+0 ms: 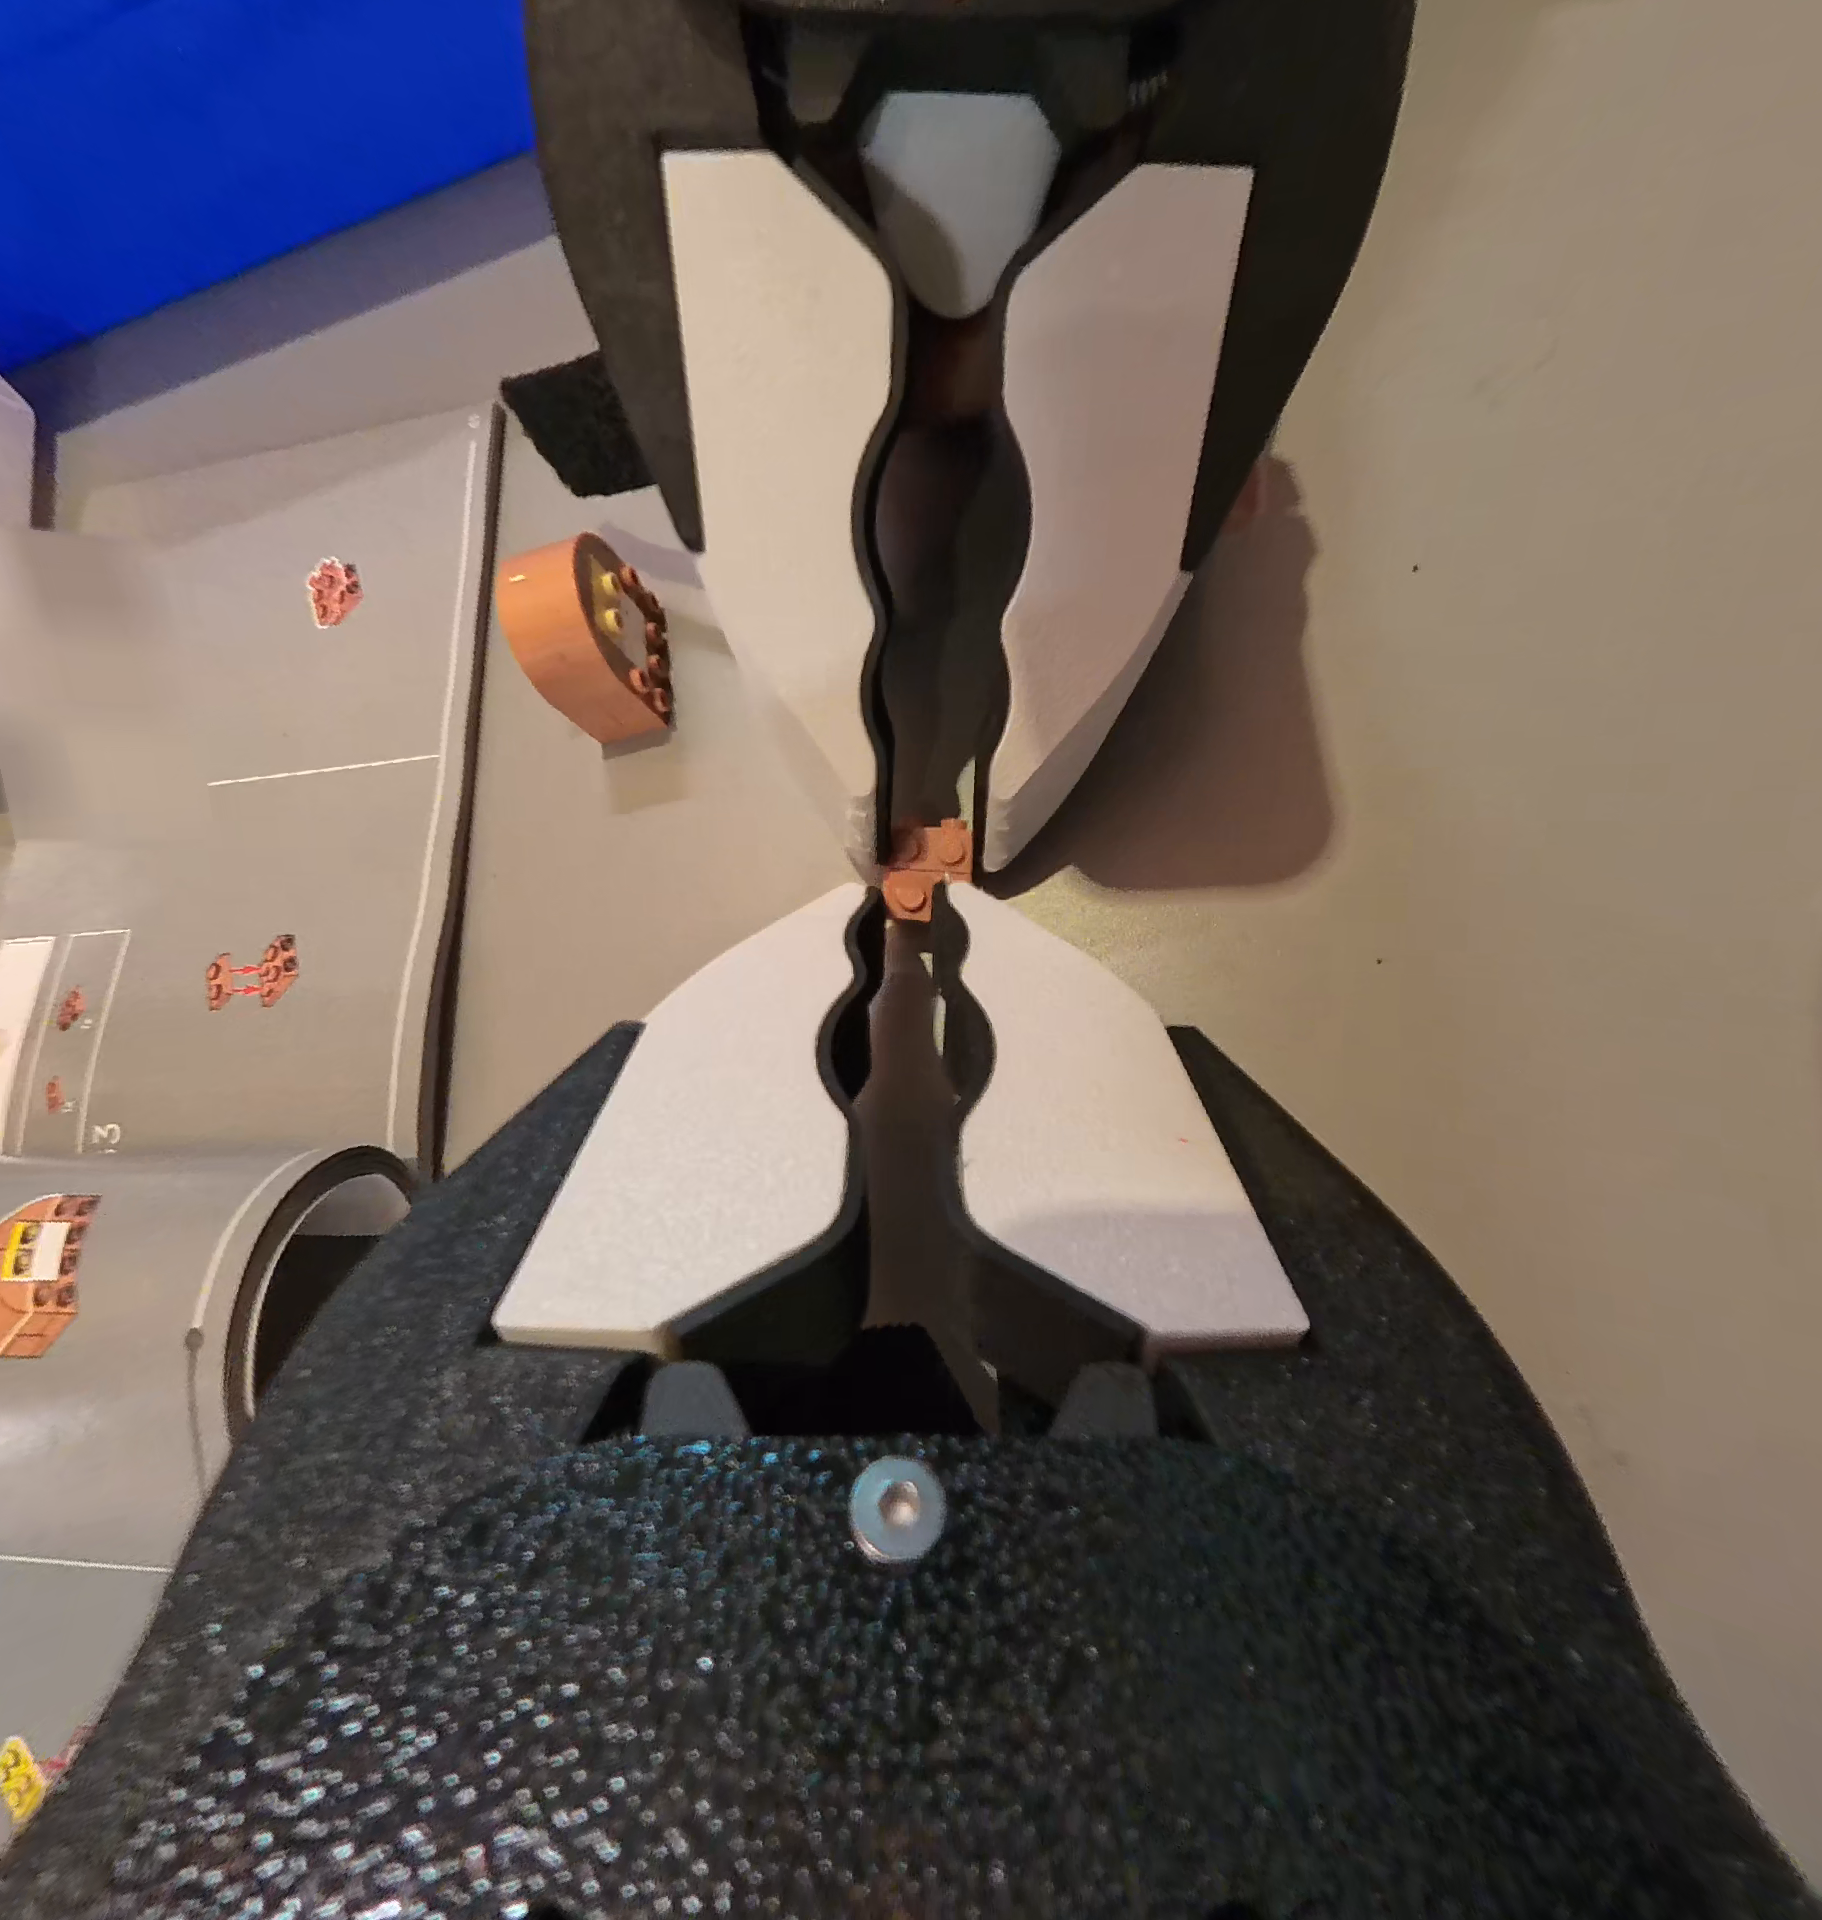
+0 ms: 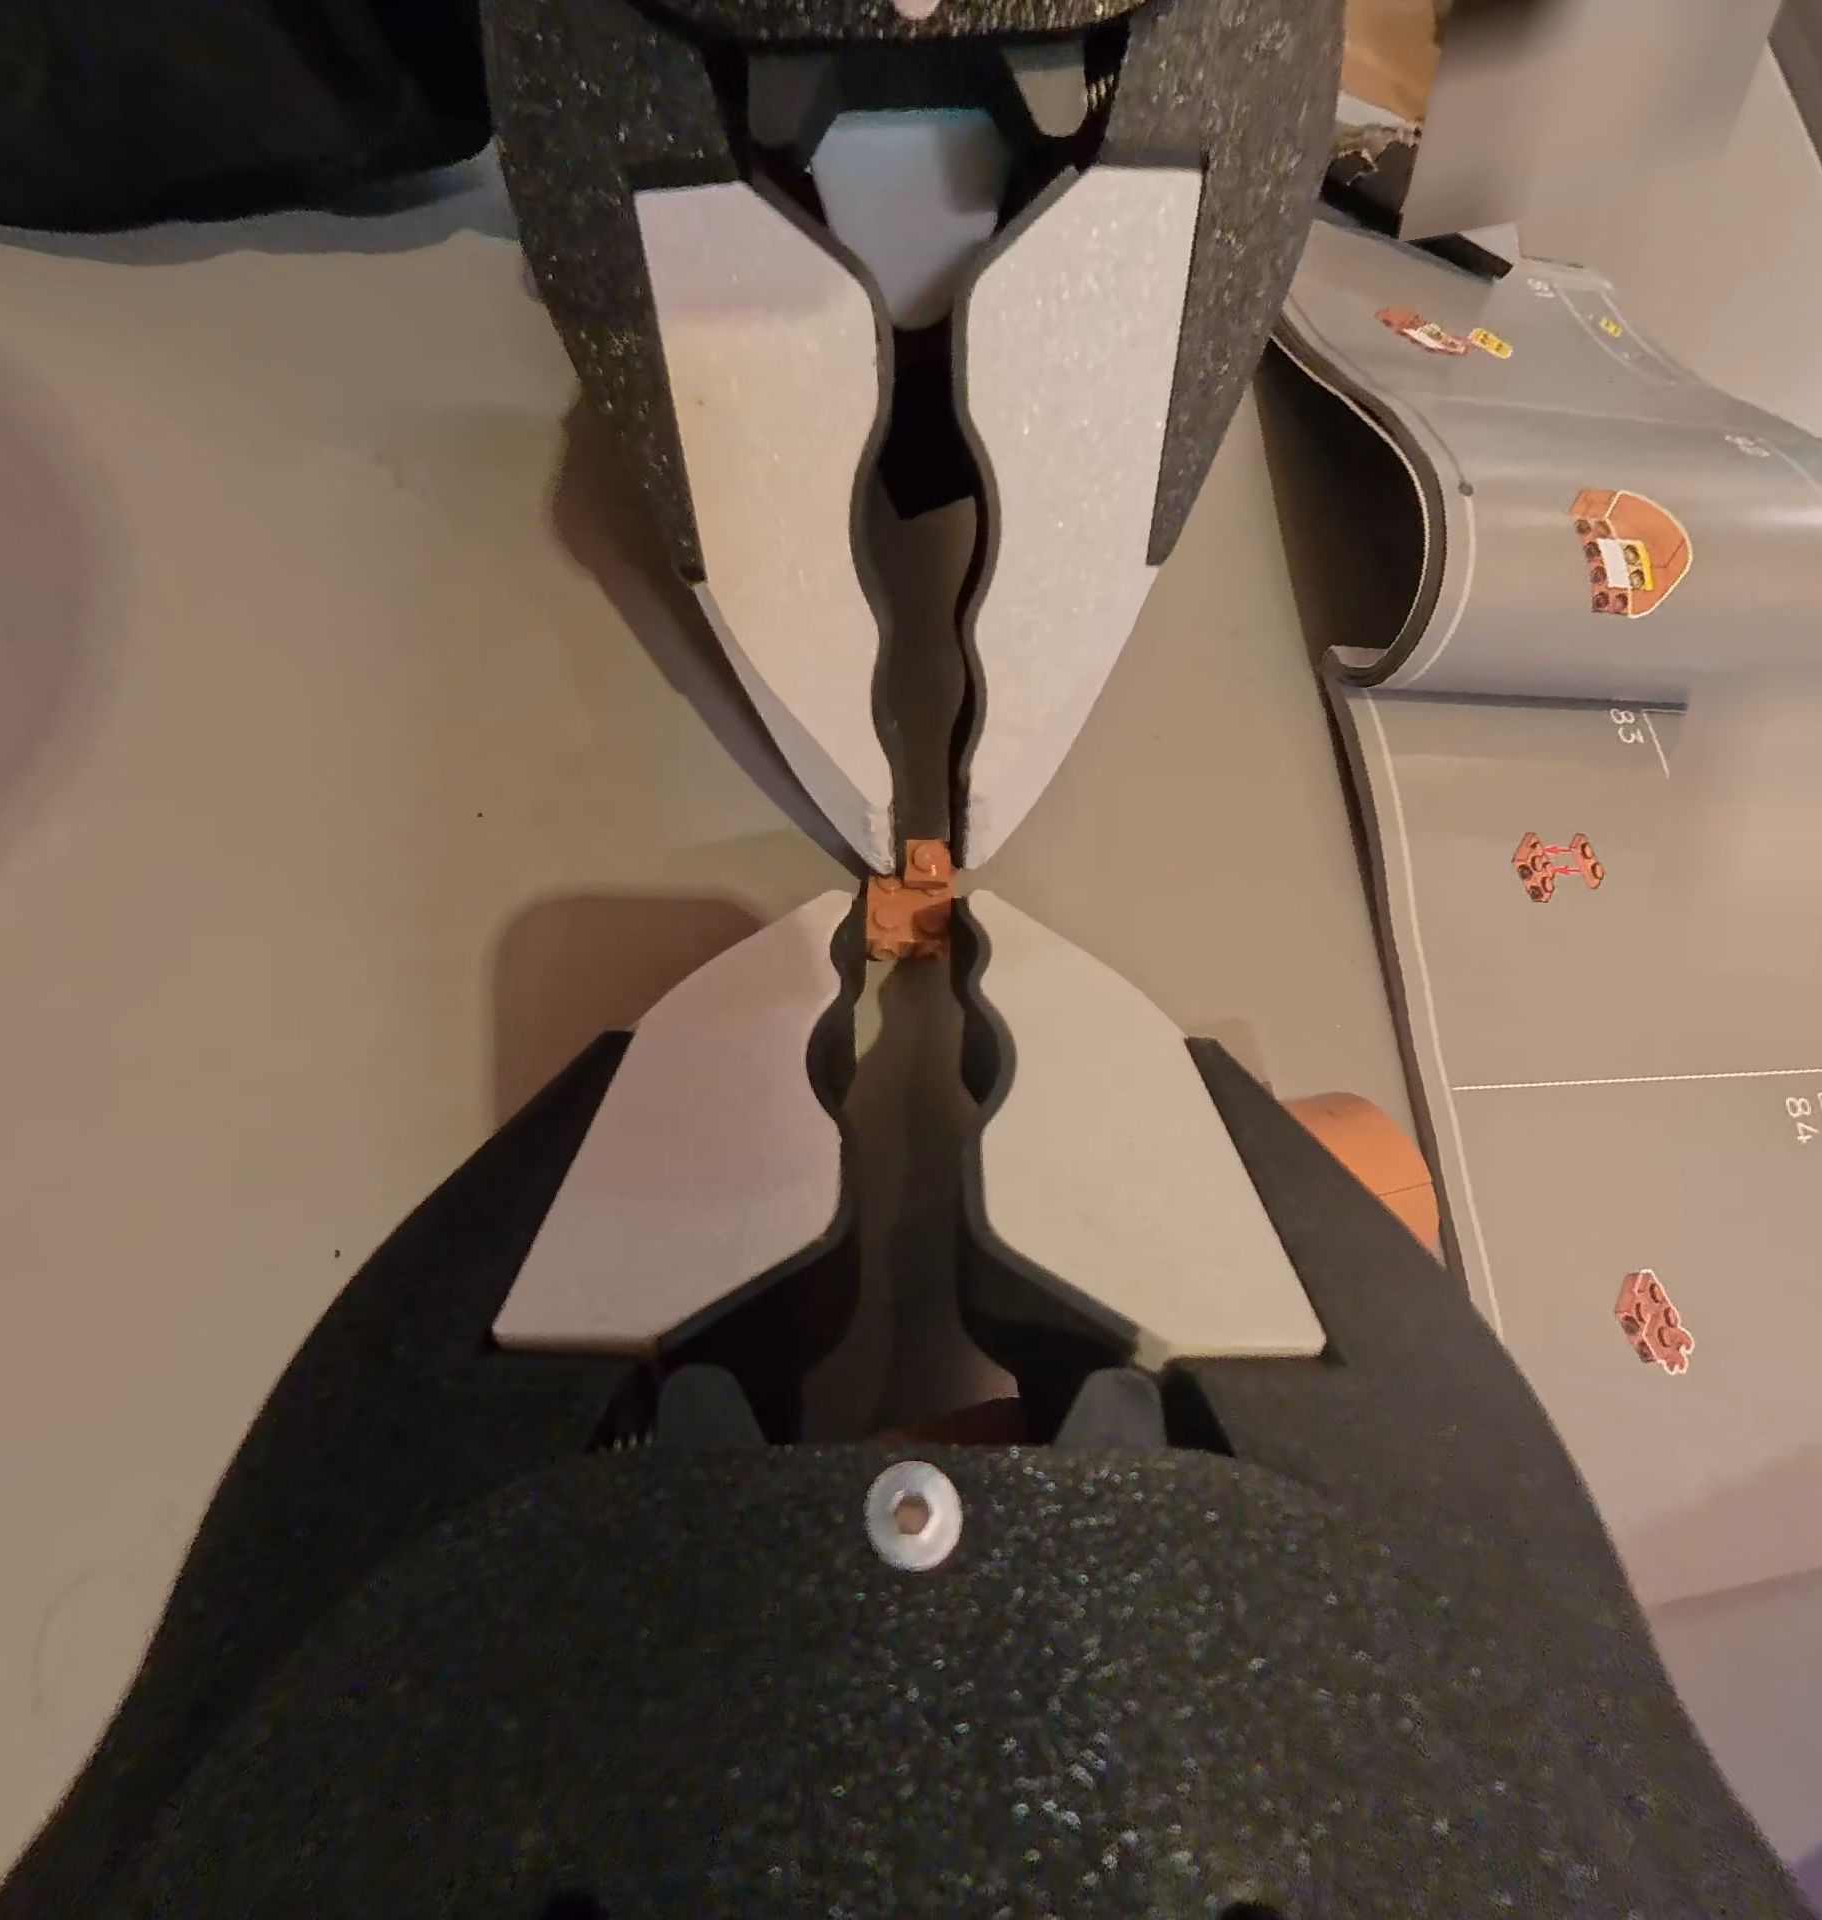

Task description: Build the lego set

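Two grippers are met tip to tip above a beige table, each closed narrowly on a small brown studded piece. In the left wrist view the left gripper is clamped on a tiny brown plate, its pads pressed against the plate's sides, with only the plate's width between them. The right gripper is held slightly wider and is shut on a brown brick, which is seen filling the space between its fingertips. The two pieces are touching, the plate lying against the studded face of the brick, and whether they are fully seated cannot be told. Risk is judged to lie mainly in the small grip area: both pieces are pinched at the very tips, so a slight twist of either hand could cause one to be levered out and dropped to the table. If pressure is applied off-axis, the studs may be missed and the plate may be skewed or sprung away. A release made too soon by one gripper could leave the joint half made. To the side, an open instruction booklet and a larger brown curved assembly are lying, well apart from the tips, and could be knocked if a gripper is swung wide.
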Demonstrator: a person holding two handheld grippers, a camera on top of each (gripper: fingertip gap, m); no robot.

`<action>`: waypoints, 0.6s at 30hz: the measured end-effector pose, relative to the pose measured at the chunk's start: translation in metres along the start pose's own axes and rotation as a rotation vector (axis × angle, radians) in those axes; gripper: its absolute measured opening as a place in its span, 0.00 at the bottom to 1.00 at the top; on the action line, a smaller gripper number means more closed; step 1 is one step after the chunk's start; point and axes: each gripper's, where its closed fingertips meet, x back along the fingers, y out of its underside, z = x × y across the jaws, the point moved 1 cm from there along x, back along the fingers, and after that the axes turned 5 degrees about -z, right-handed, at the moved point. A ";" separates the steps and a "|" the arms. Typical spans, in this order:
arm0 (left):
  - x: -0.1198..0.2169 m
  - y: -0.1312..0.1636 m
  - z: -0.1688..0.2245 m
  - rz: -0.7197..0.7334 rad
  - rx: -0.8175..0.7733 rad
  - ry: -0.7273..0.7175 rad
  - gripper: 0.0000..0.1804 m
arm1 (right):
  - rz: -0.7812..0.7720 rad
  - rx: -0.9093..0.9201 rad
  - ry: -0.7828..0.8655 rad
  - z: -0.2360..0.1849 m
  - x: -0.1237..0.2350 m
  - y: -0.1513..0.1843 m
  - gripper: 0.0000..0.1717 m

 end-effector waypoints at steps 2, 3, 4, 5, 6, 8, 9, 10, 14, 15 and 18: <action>-0.001 0.000 0.000 -0.001 0.007 0.006 0.04 | 0.010 0.003 -0.001 0.000 0.001 -0.001 0.08; -0.001 0.000 0.001 0.002 0.009 0.009 0.05 | 0.015 0.005 -0.002 -0.001 0.001 -0.001 0.08; 0.000 -0.001 0.001 0.006 0.012 0.013 0.05 | 0.021 0.008 -0.003 -0.001 0.002 -0.002 0.08; 0.000 -0.002 0.002 0.013 0.016 0.019 0.04 | 0.027 0.009 -0.004 -0.001 0.002 -0.002 0.08; 0.001 -0.003 0.002 0.020 0.021 0.025 0.04 | 0.029 0.008 -0.005 -0.001 0.003 -0.002 0.08; 0.001 -0.002 0.002 0.021 0.027 0.026 0.05 | 0.022 0.003 -0.008 -0.001 0.002 -0.001 0.08; 0.001 -0.002 0.001 0.017 0.028 0.024 0.05 | 0.013 0.002 -0.010 -0.001 0.002 0.000 0.08; 0.001 -0.001 0.001 0.015 0.030 0.023 0.04 | 0.004 0.005 -0.011 -0.001 0.001 0.001 0.08; 0.000 -0.001 0.000 0.014 0.036 0.018 0.04 | -0.004 -0.005 -0.021 -0.002 0.001 0.002 0.11; 0.001 -0.001 0.000 0.017 0.037 0.019 0.04 | -0.009 -0.016 -0.025 -0.001 0.001 0.003 0.14; 0.001 -0.001 0.000 0.020 0.038 0.022 0.04 | -0.024 -0.043 -0.041 -0.001 0.001 0.006 0.16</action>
